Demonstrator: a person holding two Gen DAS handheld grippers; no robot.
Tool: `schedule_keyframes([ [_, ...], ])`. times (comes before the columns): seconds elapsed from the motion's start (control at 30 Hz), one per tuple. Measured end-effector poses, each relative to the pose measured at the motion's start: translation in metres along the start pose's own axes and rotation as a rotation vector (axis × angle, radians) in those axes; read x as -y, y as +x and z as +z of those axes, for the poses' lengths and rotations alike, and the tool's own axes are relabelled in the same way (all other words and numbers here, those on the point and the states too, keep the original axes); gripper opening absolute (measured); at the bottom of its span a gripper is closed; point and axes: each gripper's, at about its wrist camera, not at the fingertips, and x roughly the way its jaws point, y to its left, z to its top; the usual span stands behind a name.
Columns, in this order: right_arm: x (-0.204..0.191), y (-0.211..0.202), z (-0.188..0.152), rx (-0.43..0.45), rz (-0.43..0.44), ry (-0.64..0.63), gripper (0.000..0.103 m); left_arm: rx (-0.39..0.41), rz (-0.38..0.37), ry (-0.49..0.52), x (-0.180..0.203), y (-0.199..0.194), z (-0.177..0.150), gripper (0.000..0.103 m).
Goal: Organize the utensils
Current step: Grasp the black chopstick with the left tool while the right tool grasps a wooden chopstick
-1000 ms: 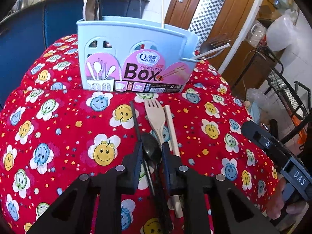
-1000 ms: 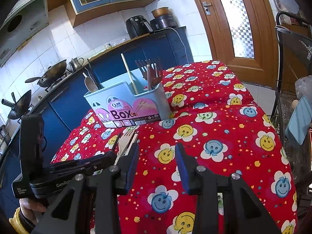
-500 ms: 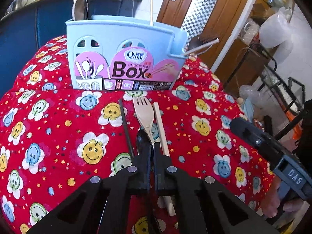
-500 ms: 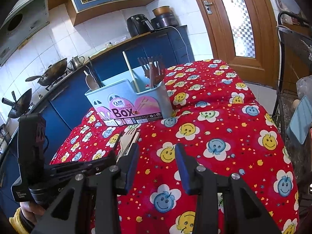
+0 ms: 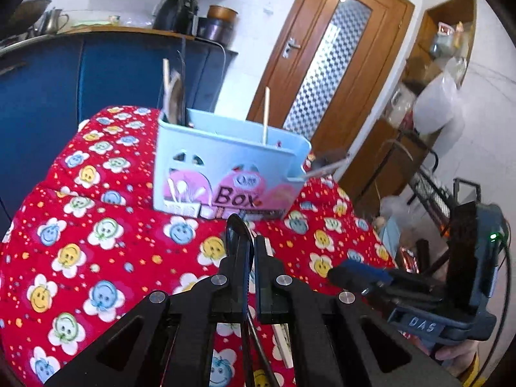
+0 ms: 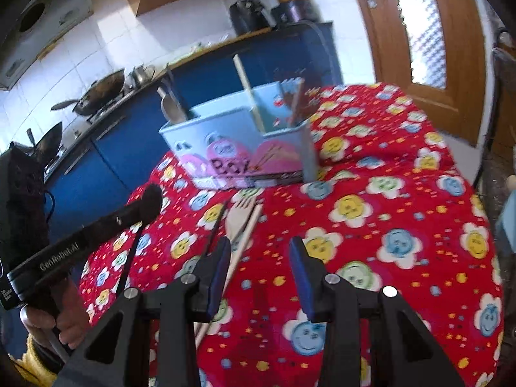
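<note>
My left gripper (image 5: 251,251) has closed on the black spoon (image 5: 237,232) and lifted it off the table; right gripper (image 6: 259,258) hangs open, empty. Next, carry it to the blue box (image 5: 225,167) at twelve o'clock.

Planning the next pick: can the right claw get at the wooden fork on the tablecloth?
Probably yes. The right claw is open and empty, and the wooden fork lies uncovered just ahead, beside a wooden chopstick.
</note>
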Motion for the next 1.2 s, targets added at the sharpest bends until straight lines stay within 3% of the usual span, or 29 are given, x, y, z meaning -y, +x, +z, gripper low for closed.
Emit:
schedule_keyframes([
  [0.07, -0.005, 0.007, 0.001, -0.04, 0.007, -0.015, 0.041, 0.019, 0.0, -0.011, -0.006, -0.004, 0.002, 0.002],
  [0.23, -0.012, 0.033, 0.005, -0.169, 0.033, -0.02, 0.028, 0.038, -0.014, -0.04, -0.017, -0.008, 0.003, 0.002],
  [0.53, -0.014, 0.066, 0.014, -0.332, -0.011, -0.015, 0.018, 0.039, -0.016, -0.069, -0.032, -0.011, 0.002, 0.002],
  [0.87, -0.005, 0.087, 0.036, -0.473, 0.003, 0.021, 0.011, -0.158, 0.084, -0.094, -0.054, 0.021, -0.002, 0.002],
  [1.2, -0.008, 0.091, 0.036, -0.507, 0.001, -0.015, 0.01, -0.282, 0.134, -0.094, -0.063, 0.04, -0.012, 0.003],
])
